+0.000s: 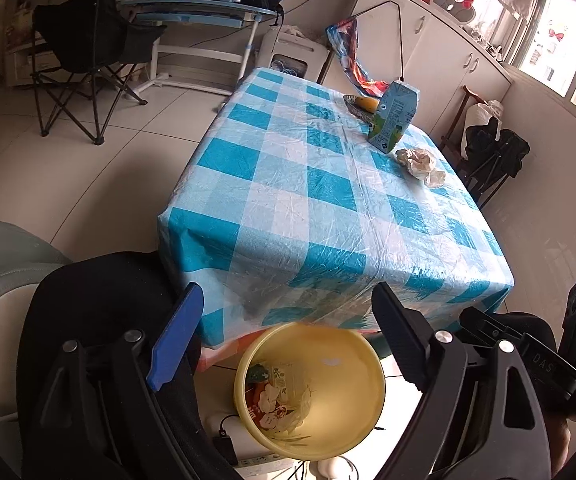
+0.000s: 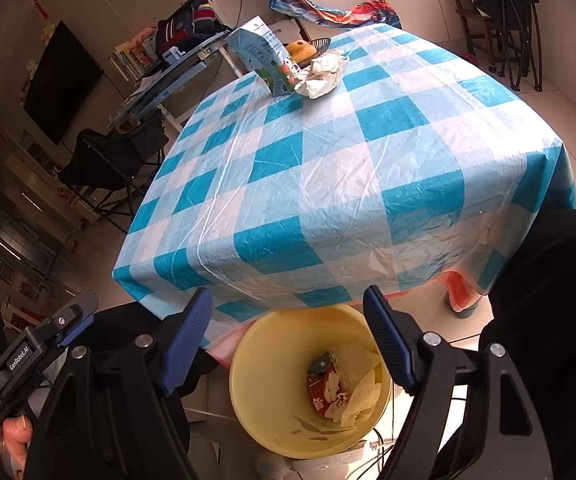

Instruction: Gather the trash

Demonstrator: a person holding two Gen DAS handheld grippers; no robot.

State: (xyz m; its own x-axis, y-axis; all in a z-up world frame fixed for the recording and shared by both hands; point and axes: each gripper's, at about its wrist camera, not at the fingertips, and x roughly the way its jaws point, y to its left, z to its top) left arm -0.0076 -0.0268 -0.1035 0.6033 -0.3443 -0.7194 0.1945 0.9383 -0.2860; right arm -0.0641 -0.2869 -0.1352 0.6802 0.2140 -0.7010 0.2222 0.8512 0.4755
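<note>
Both grippers are held over a yellow bin [image 1: 310, 390] that stands on the floor at the near edge of a table covered with a blue-and-white checked cloth [image 1: 308, 200]

Left gripper [image 1: 288, 340]: jaws are spread wide, nothing is seen between the fingers; the bin mouth lies directly below the gap. Right gripper [image 2: 288, 340]: jaws likewise stand apart and empty, aimed down at the same bin [image 2: 310, 384]. Part of the right gripper's body is seen at the lower right of the left wrist view, just beside the left one

Bin contents: a red printed wrapper [image 2: 324, 394], crumpled white paper [image 2: 362, 396] and a small dark green piece [image 2: 320, 364] are seen at the bottom. The same litter [image 1: 275, 400] is visible from the left wrist

Still on the table, at the far side: an upright blue-green drink carton [image 1: 394, 118], a crumpled white tissue wad [image 1: 420, 162] just beside it, and a dark dish holding a yellow item [image 1: 362, 105] behind the carton. Carton [image 2: 261, 58] and tissue [image 2: 322, 74] appear touching in the right wrist view

A thumb [image 2: 17, 436] is seen on the other gripper's handle at the lower left of the right wrist view
</note>
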